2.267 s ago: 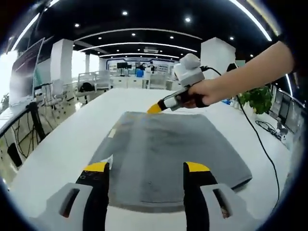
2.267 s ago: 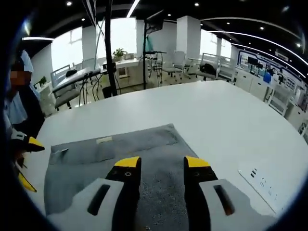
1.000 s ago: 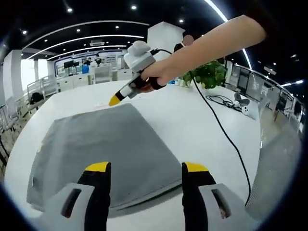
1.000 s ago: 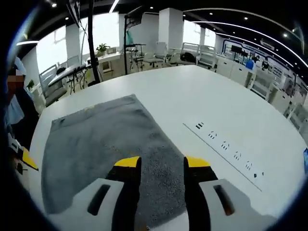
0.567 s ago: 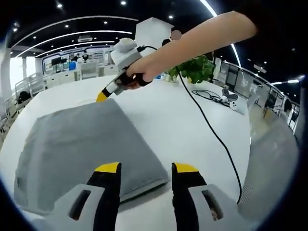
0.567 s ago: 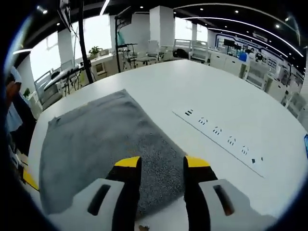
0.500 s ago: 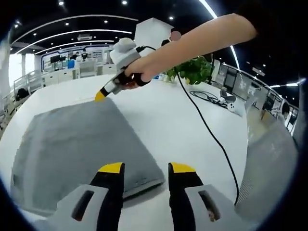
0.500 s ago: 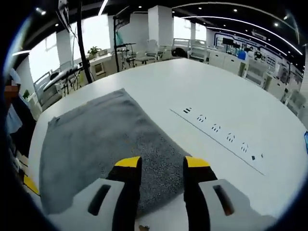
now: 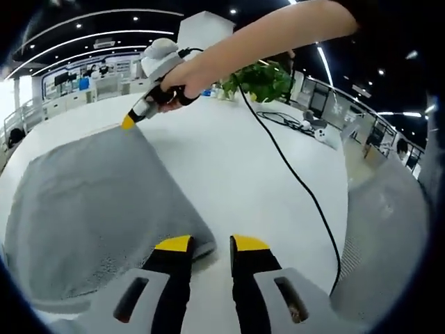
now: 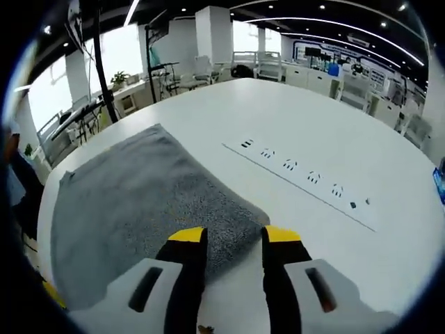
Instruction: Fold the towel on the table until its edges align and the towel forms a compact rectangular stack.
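The towel (image 9: 90, 202) is laid flat on the white surface (image 9: 236, 160), and both pairs of tongs are positioned at corners along one of its edges, which suggests preparation for a lift-and-fold of that edge.

In the left gripper view, the left tongs (image 9: 208, 242) are seen at the nearest corner of the towel. The jaws are drawn close together with a narrow gap remaining, and the corner lies at the tip of the left jaw. Whether fabric is caught between the jaws cannot be determined. At the far corner of the towel, the right tongs (image 9: 128, 122) are held in a hand (image 9: 174, 83), with the yellow tip lowered to the towel's edge. A black cable (image 9: 292, 174) trails from that gripper across the surface beyond the towel.

In the right gripper view, the right tongs (image 10: 226, 235) are seen unclenched, the jaws parted and straddling the near corner of the towel (image 10: 139, 202). Nothing is gripped; this placement is judged to be an approach for a pinch.

Beyond the towel, a row of sockets (image 10: 299, 174) is set into the surface (image 10: 334, 125), well apart from the fabric.
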{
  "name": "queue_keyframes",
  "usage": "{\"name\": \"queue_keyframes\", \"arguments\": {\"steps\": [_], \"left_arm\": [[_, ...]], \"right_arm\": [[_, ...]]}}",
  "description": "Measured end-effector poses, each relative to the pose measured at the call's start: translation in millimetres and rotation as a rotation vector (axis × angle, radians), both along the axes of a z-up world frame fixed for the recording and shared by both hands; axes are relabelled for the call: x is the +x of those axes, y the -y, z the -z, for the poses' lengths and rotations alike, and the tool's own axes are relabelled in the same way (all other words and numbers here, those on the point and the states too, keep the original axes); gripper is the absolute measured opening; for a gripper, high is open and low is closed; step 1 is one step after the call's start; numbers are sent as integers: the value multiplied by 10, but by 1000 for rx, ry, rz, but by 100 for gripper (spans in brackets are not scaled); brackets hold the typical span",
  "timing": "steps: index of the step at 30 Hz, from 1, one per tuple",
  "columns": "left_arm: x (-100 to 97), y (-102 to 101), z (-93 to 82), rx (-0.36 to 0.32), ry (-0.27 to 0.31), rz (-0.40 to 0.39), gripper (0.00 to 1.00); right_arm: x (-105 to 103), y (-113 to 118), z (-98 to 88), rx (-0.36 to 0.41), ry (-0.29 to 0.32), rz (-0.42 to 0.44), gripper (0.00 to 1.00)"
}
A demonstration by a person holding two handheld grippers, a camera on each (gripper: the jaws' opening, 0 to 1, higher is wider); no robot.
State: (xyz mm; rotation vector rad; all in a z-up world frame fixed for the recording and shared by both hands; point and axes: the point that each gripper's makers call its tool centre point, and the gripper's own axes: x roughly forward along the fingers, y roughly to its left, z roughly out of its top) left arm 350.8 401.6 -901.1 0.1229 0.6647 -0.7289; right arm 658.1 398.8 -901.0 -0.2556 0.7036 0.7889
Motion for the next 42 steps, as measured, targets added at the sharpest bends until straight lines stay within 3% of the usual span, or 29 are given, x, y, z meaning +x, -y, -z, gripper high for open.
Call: {"name": "queue_keyframes", "arguments": {"steps": [7,10,13,17,28,42], "left_arm": [[-18,16,124,51,2,38,21],[8,0,131,79,20,43,17],[30,-11,134,113,31,49,13],[43,49,142,147,50,98,11],[73,247,146,147,40,162,4],[-25,743,147,128,46,294,4]], "right_arm": [[17,54,129,-1,-29,27,26],[-25,1,155,7,-32,3,16],[-10,-25,163,-8,0,-25,13],[-22,-55,163,2,-3,-44,7],[23,3,183,36,-24,-43,4],[-86,331,165,18,-33,-50,4]]}}
